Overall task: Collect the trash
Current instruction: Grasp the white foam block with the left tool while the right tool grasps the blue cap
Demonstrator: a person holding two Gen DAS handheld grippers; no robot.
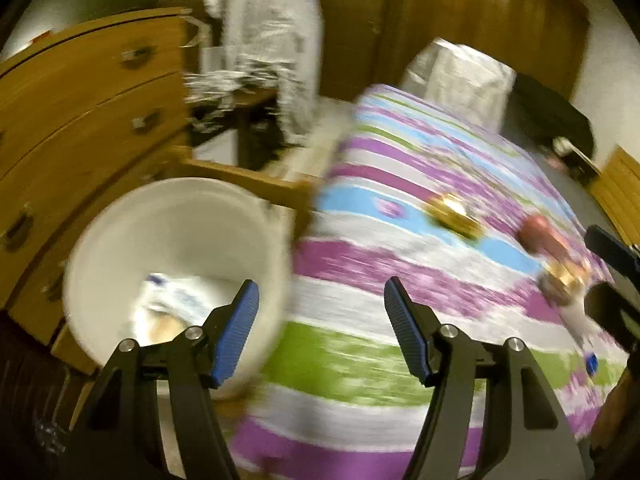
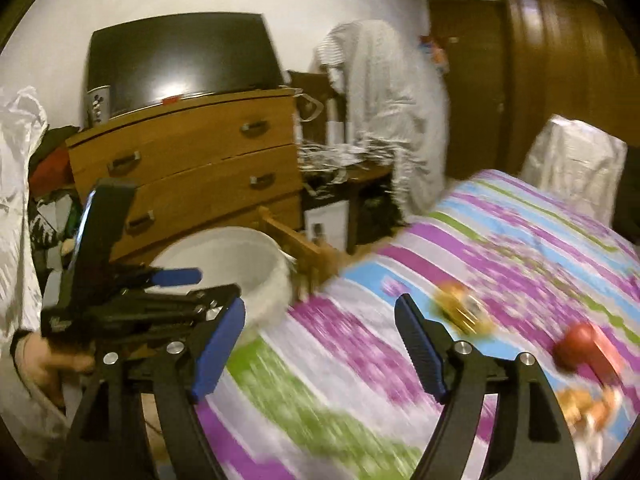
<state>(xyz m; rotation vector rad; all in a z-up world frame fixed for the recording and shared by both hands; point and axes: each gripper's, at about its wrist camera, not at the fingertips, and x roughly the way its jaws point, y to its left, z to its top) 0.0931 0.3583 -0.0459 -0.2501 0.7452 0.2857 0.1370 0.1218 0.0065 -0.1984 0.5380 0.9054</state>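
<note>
Left wrist view shows my left gripper [image 1: 322, 332] with its jaws apart and nothing between them; the white bucket [image 1: 176, 256] sits just off my left jaw, beside the bed, and some pale scraps [image 1: 172, 304] already lie in its bottom. Ahead and to the right of my jaws, on the striped bedspread [image 1: 400, 280], lie a gold wrapper [image 1: 454, 216], a red piece [image 1: 540, 236] and, nearer my right jaw, another gold-and-brown scrap [image 1: 564, 280].

My right gripper [image 2: 320, 344] also stands open and empty. From it the gold wrapper [image 2: 460, 308] lies just past my right jaw, the red piece [image 2: 584, 348] farther right, and the orange scrap [image 2: 592, 404] below it at the frame's edge. The bucket [image 2: 240, 264] is beyond my left jaw.

I judge I am between drops, heading for the next piece. The next move calls for centring the gold wrapper between the right jaws, lowering onto the soft cover, and closing without pinching fabric.

Everything is blurred; I can read no label or writing.
</note>
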